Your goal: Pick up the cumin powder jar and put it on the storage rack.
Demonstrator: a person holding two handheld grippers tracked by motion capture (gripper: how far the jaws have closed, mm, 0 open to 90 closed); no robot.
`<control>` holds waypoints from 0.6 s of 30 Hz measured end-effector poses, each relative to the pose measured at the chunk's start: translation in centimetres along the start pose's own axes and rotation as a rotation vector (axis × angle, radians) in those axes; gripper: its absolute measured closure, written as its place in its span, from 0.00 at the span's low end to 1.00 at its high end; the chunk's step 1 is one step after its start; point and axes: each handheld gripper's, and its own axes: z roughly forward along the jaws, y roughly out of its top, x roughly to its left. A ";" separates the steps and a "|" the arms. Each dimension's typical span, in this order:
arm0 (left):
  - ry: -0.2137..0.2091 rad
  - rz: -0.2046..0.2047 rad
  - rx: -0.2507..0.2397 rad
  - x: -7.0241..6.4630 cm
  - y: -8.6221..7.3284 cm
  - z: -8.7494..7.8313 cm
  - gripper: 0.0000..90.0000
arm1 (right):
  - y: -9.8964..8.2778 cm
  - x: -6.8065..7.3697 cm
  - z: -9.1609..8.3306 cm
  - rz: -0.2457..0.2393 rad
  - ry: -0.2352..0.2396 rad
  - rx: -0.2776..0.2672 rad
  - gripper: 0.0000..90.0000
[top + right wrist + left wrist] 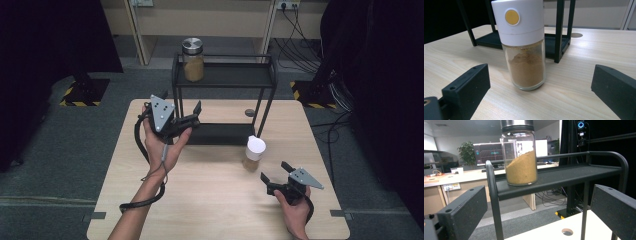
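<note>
Right tool point(274, 172) apart, near white-capped spice jar point(255, 154); left tool point(192, 113) apart, seemingly clear of black rack point(270, 75), steel-lidded jar point(193, 60) above

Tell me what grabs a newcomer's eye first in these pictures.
A glass jar with a metal lid, part full of tan powder, stands at the left end of the black rack's top shelf. On the wooden table stands a white-capped spice shaker of brown powder, with the right hand-held gripper open before it.

Overhead light is brightening the table point(210, 200) while its surroundings are falling into darkness; both gripper views are staying sharp, lightly edge-distorted.
</note>
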 end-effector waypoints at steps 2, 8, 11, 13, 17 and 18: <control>-0.008 -0.010 -0.004 -0.1 -0.4 -0.3 0.00 | 0.0 0.0 0.0 -0.001 0.000 0.002 0.02; -0.016 -0.014 0.007 -0.3 -1.4 -0.7 0.00 | 0.0 0.0 0.0 0.003 0.001 0.001 0.02; -0.020 -0.006 0.010 -0.4 -1.8 -1.0 0.00 | 0.0 0.0 0.0 0.001 0.001 0.002 0.02; -0.030 -0.017 0.010 -0.4 -2.2 -1.4 0.00 | 0.0 0.0 0.0 0.001 0.000 0.001 0.02; -0.040 -0.027 0.016 -0.4 -3.2 -2.0 0.00 | 0.0 0.0 0.0 -0.001 0.001 0.002 0.02; -0.042 -0.030 0.021 -0.4 -3.4 -2.2 0.00 | 0.0 0.0 0.0 -0.001 0.000 0.002 0.02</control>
